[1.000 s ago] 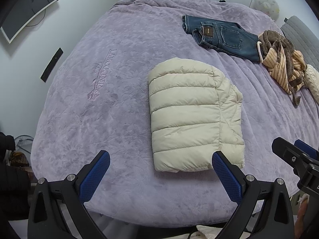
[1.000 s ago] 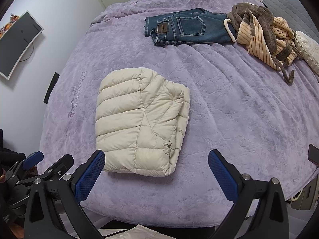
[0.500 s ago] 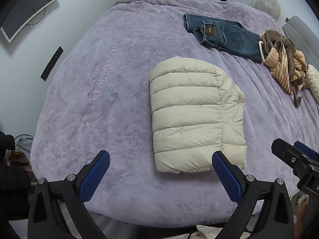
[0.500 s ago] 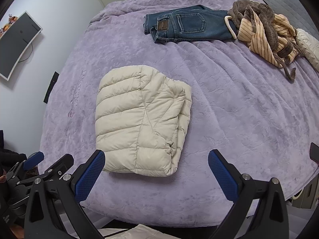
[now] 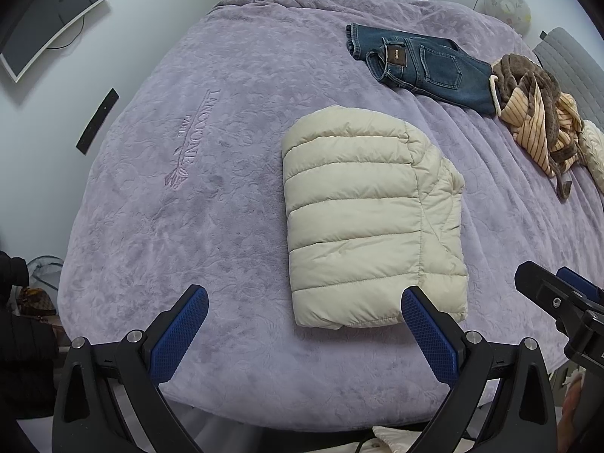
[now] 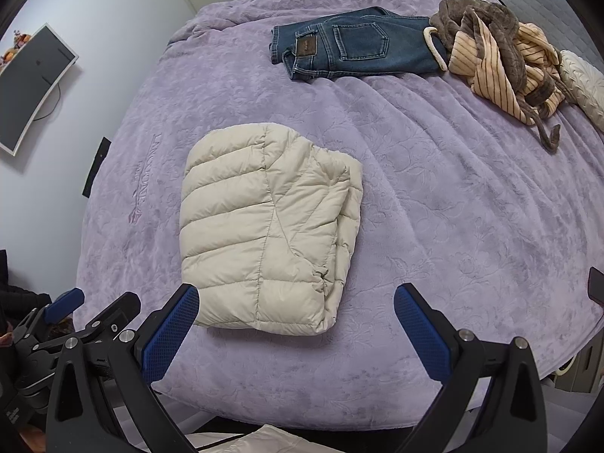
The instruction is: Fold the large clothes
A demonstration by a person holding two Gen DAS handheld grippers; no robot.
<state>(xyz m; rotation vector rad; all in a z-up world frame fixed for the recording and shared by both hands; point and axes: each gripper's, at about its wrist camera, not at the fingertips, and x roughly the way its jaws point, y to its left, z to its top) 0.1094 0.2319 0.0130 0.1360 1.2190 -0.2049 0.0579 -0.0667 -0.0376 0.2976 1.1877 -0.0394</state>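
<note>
Two garments, jeans [image 6: 351, 47] and robe [image 6: 498, 56], lie beyond jacket [image 6: 268, 234].

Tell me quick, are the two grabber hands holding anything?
Left gripper: open, holding nothing, above the purple bedspread.
Right gripper: open, holding nothing, near the folded cream puffer jacket.
</note>
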